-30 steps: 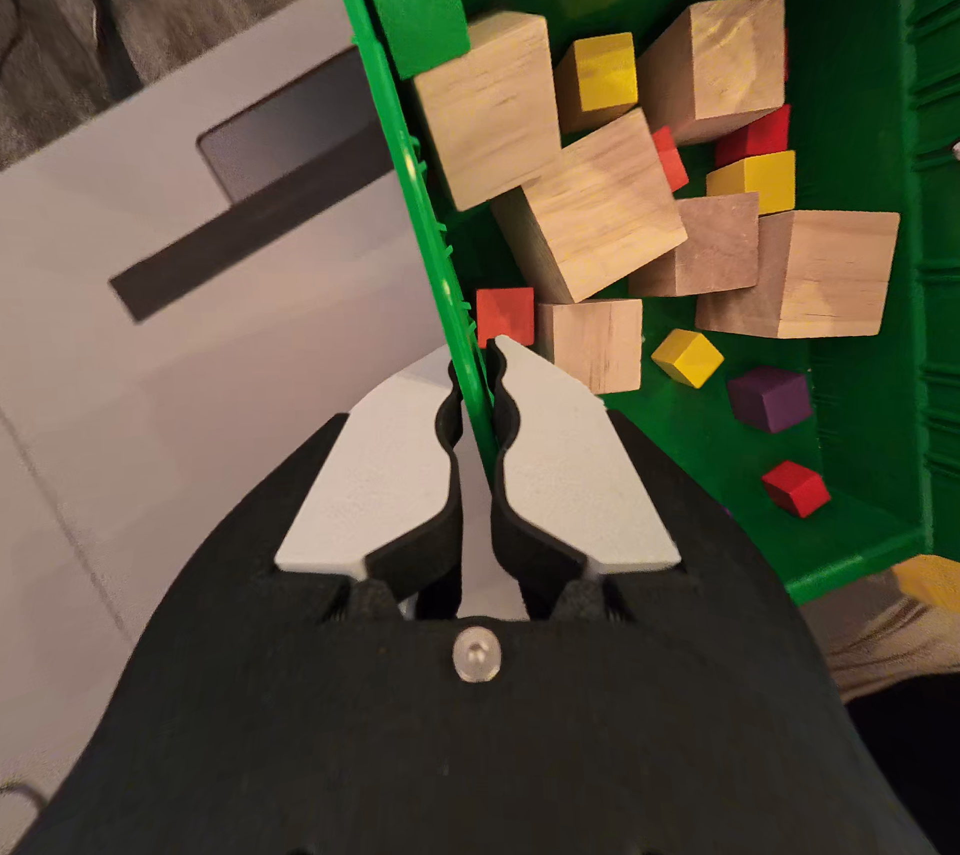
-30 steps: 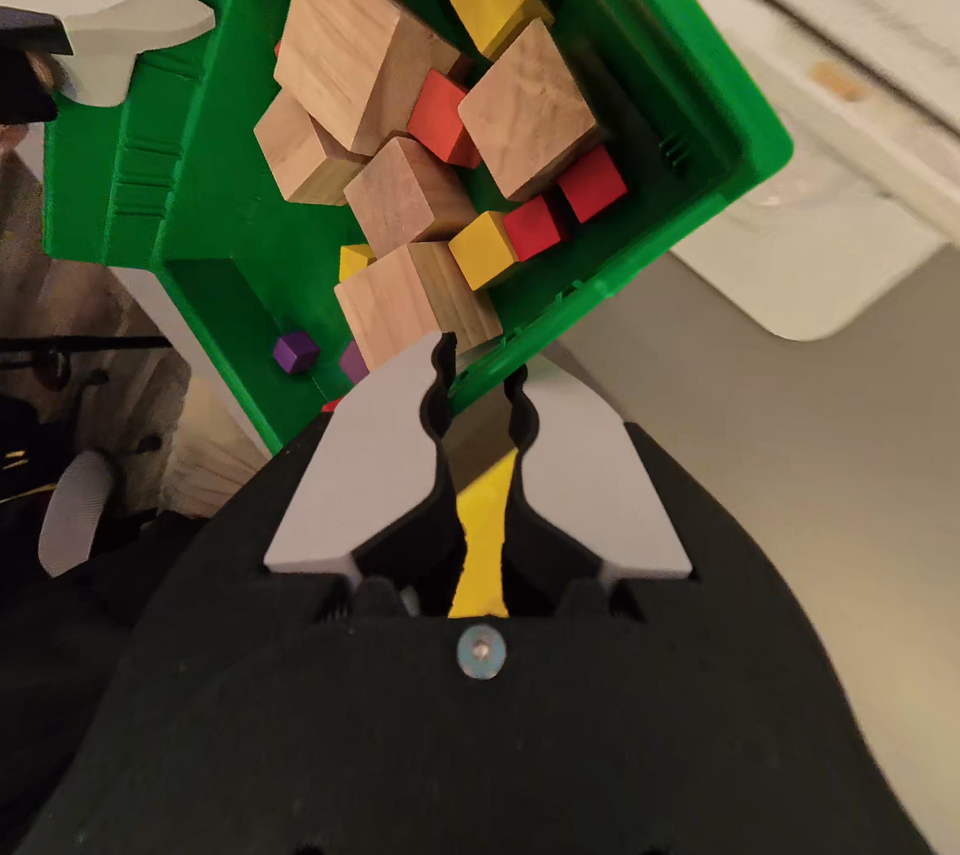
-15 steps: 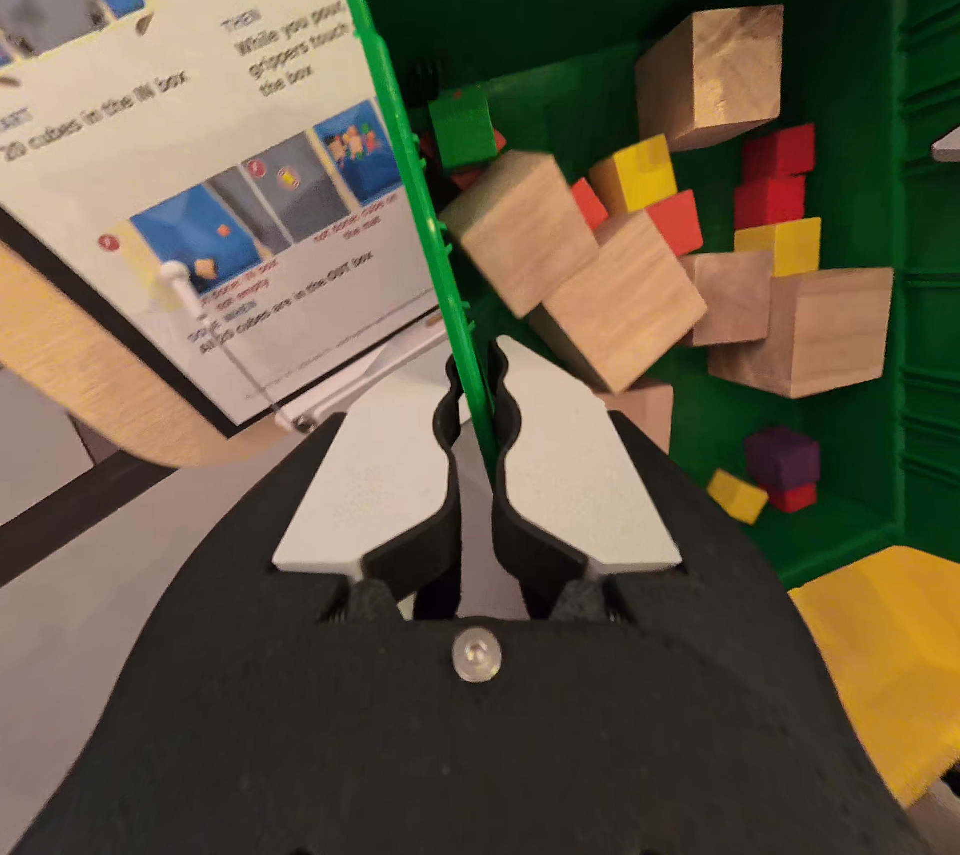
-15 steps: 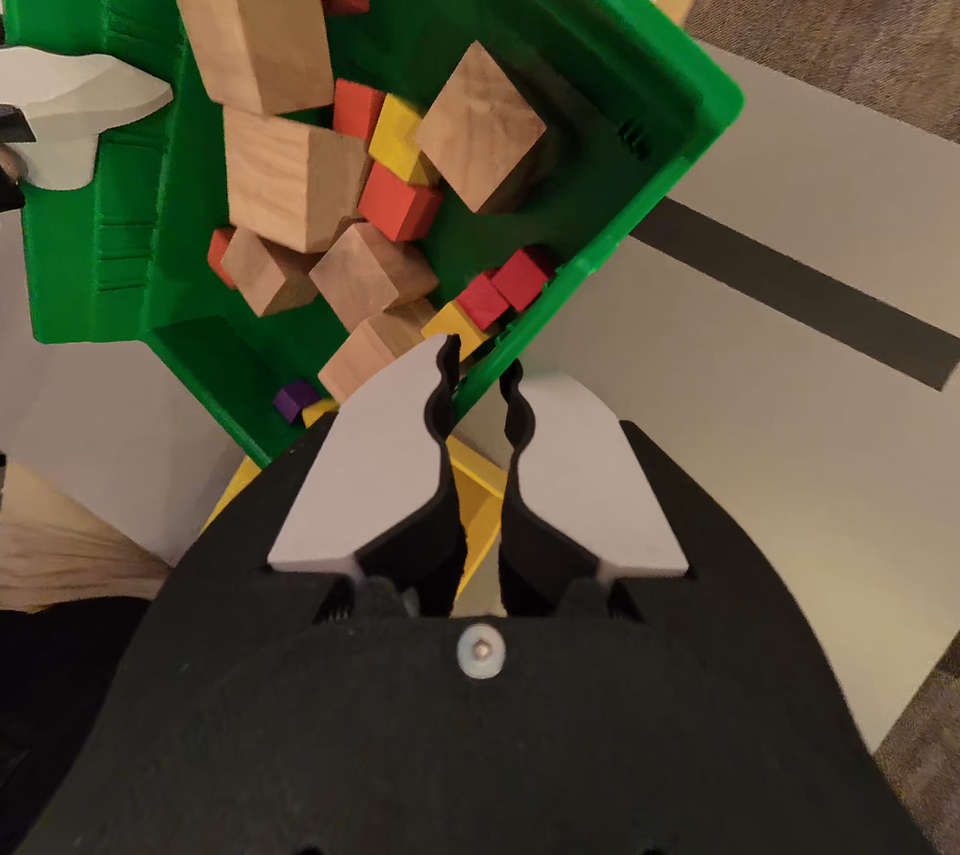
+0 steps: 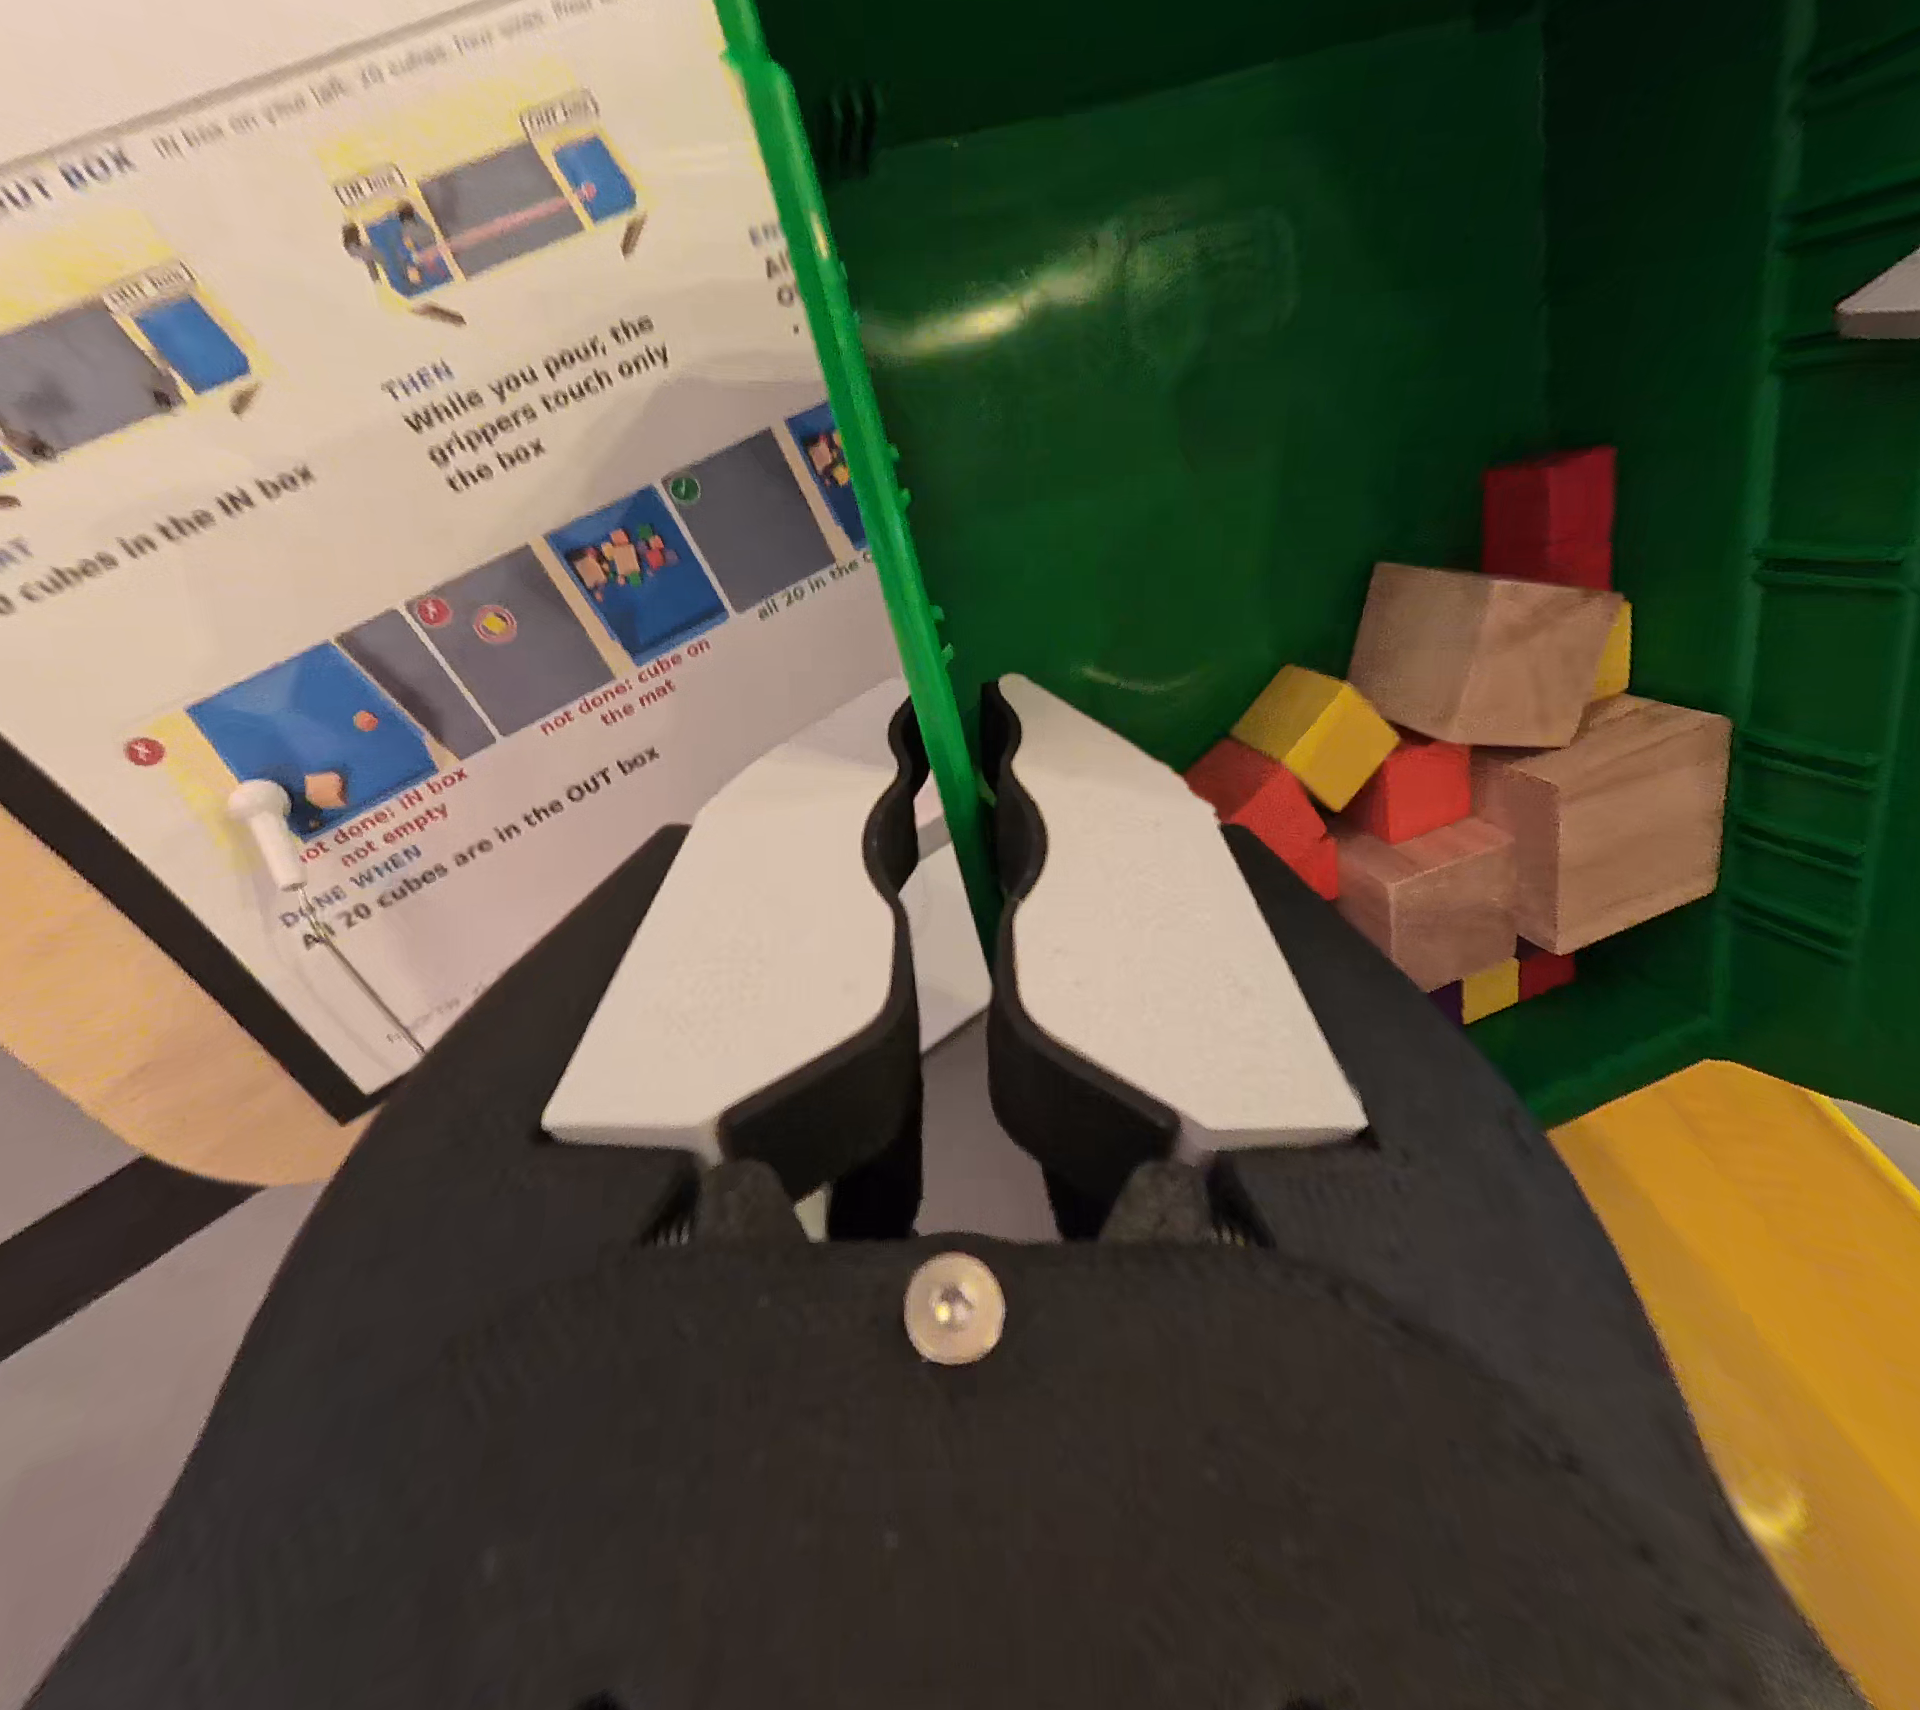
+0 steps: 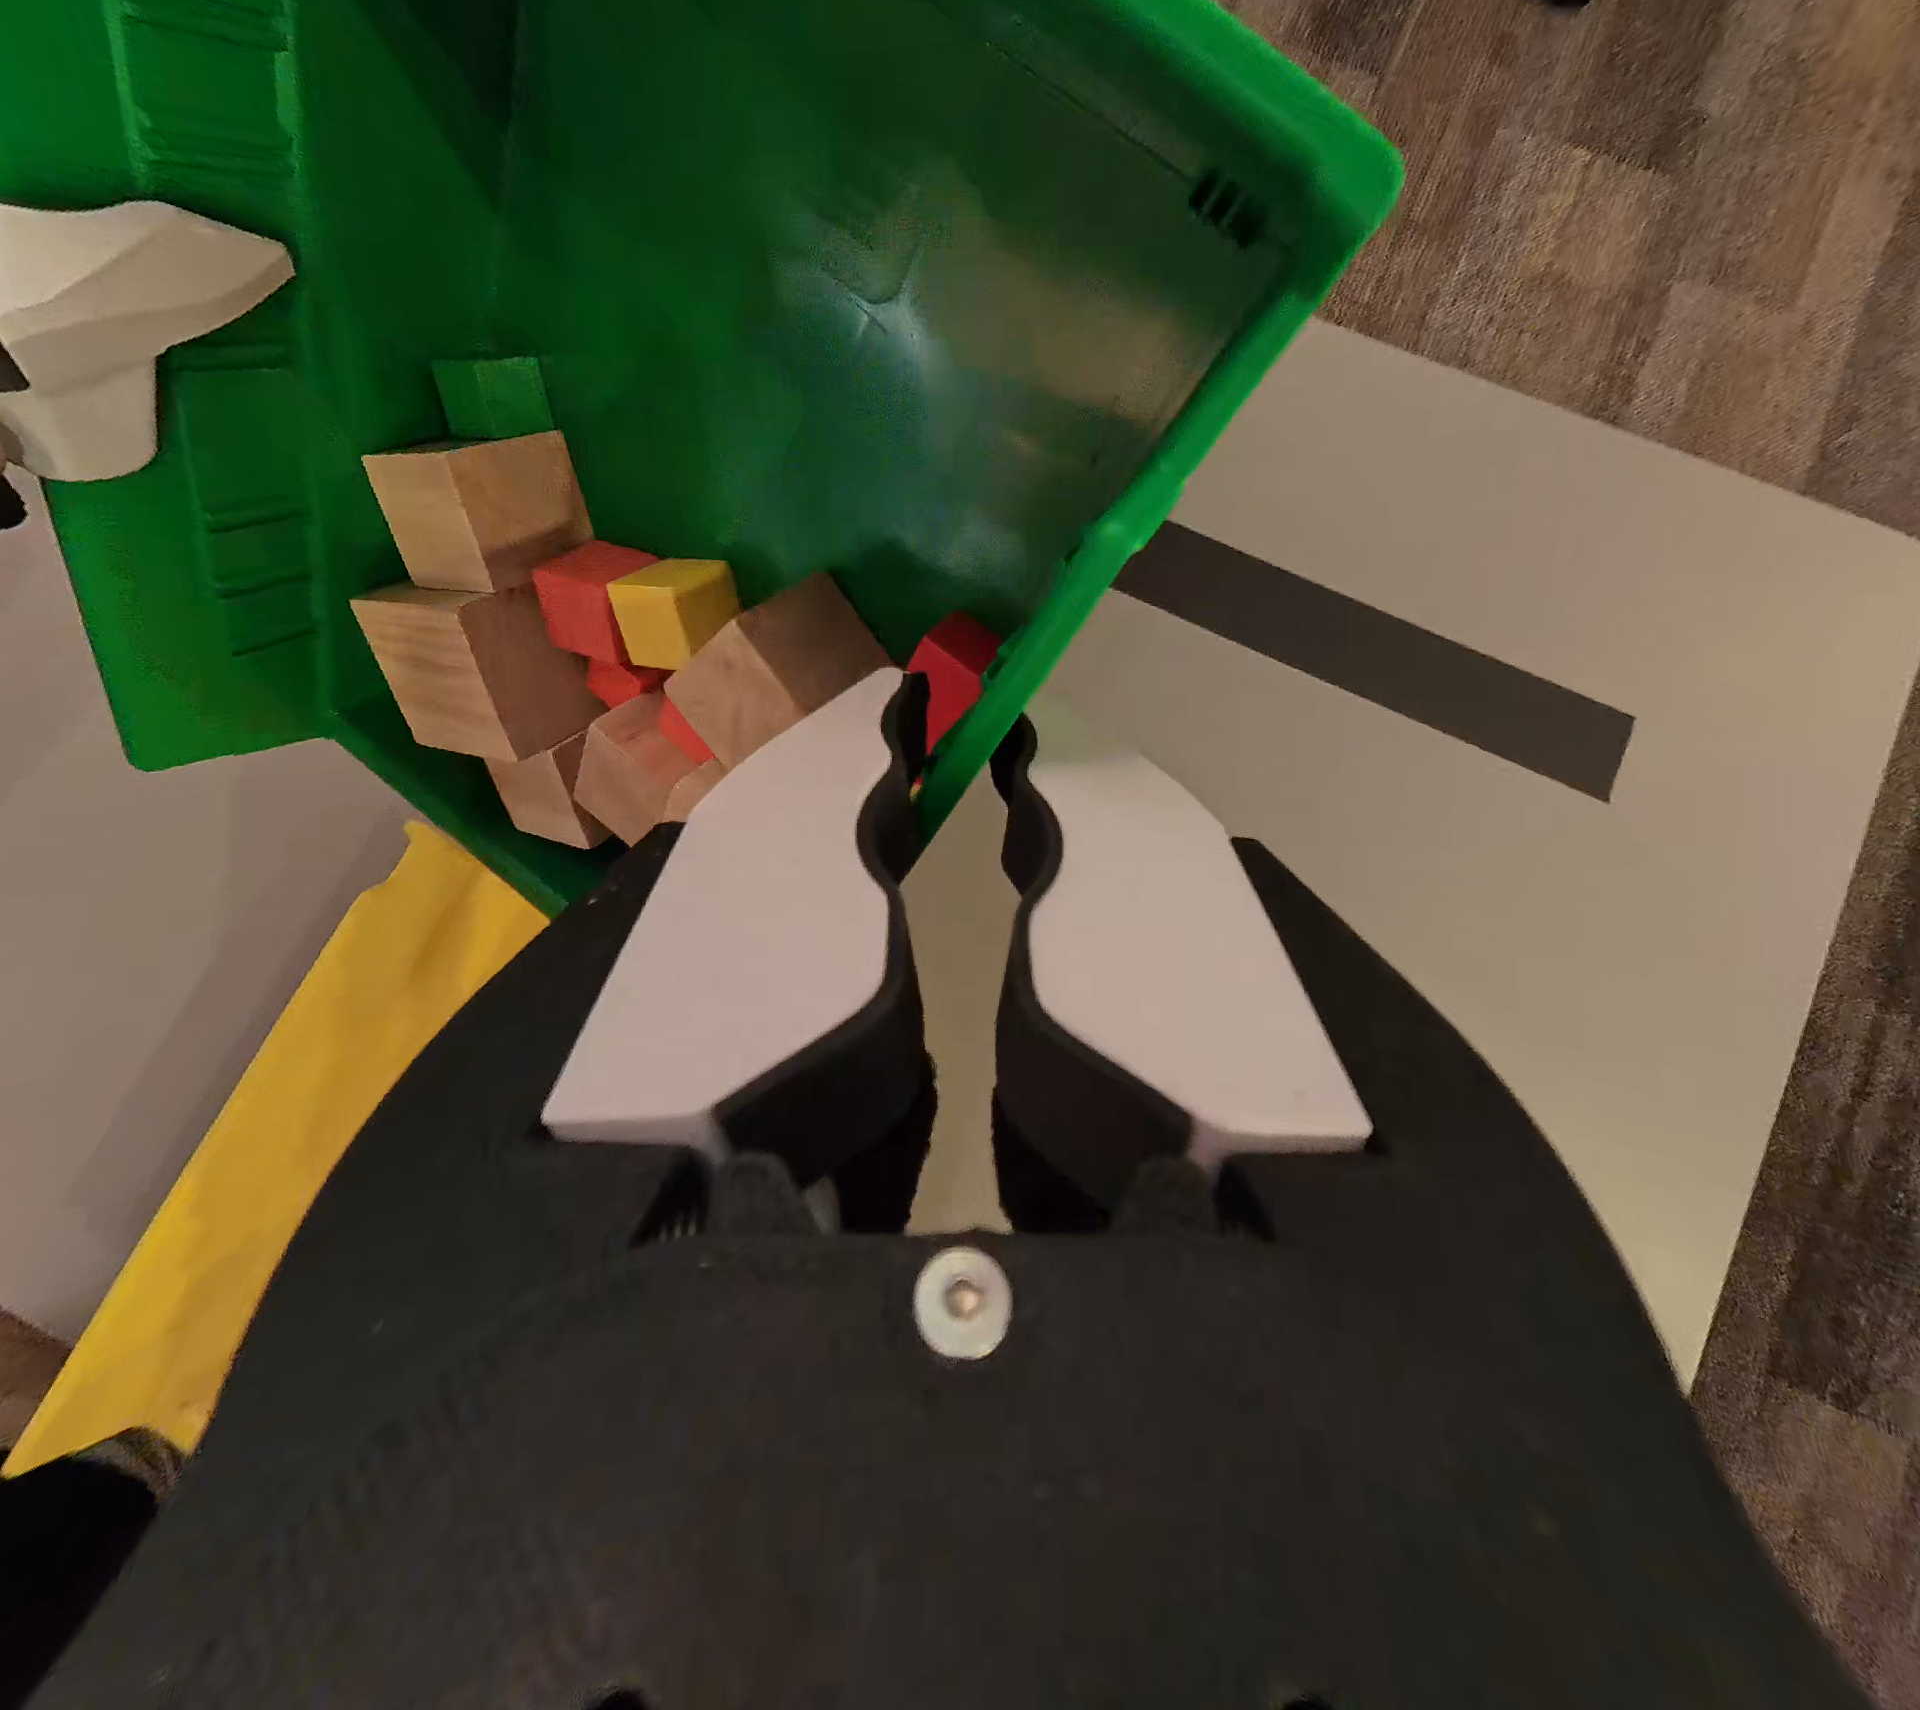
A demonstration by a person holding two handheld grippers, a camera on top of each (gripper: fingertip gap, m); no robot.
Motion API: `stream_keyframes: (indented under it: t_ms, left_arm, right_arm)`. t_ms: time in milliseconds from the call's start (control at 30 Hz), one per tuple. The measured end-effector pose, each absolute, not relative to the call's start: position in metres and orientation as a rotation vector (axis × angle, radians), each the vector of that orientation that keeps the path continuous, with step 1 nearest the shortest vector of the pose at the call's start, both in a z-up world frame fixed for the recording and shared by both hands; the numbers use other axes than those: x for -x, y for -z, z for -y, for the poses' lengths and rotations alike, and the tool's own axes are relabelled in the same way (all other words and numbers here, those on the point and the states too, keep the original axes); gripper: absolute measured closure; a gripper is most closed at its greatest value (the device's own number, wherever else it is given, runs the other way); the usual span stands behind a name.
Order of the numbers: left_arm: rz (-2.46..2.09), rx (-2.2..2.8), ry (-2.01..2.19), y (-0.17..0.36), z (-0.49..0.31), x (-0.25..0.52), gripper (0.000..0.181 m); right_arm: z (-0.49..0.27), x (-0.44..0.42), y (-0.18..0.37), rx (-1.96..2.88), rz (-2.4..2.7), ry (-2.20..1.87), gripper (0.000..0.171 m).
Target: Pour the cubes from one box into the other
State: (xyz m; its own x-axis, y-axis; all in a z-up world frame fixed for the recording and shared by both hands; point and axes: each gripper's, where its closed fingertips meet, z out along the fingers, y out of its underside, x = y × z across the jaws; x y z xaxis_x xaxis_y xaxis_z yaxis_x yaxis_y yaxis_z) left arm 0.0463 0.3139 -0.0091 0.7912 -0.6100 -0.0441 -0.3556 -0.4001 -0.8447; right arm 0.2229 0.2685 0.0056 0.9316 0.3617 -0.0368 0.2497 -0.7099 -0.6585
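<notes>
Both tongs, left (image 5: pixel 951 715) and right (image 6: pixel 961 725), clamp the green box (image 5: pixel 1195 413) walls.

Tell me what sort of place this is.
Probably an indoor data-collection station. A white mat with a black tape strip lies on grey carpet, and an illustrated instruction sheet stands behind the green box both grippers clamp.
</notes>
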Motion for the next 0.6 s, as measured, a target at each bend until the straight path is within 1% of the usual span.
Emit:
stream_keyframes:
  t_ms: [33,333,600]
  left_arm:
    - [-0.712,1.995,0.331,0.005,-0.313,-0.048,0.172]
    - [-0.636,1.793,0.342,-0.016,-0.292,-0.049,0.170]
    - [-0.567,1.680,0.386,-0.001,-0.274,-0.049,0.169]
  right_arm:
    - [-0.268,-0.224,-0.009,2.371,0.431,-0.200,0.164]
    - [-0.254,-0.225,-0.031,2.171,0.439,-0.103,0.165]
    - [-0.240,-0.222,-0.031,2.042,0.458,-0.053,0.165]
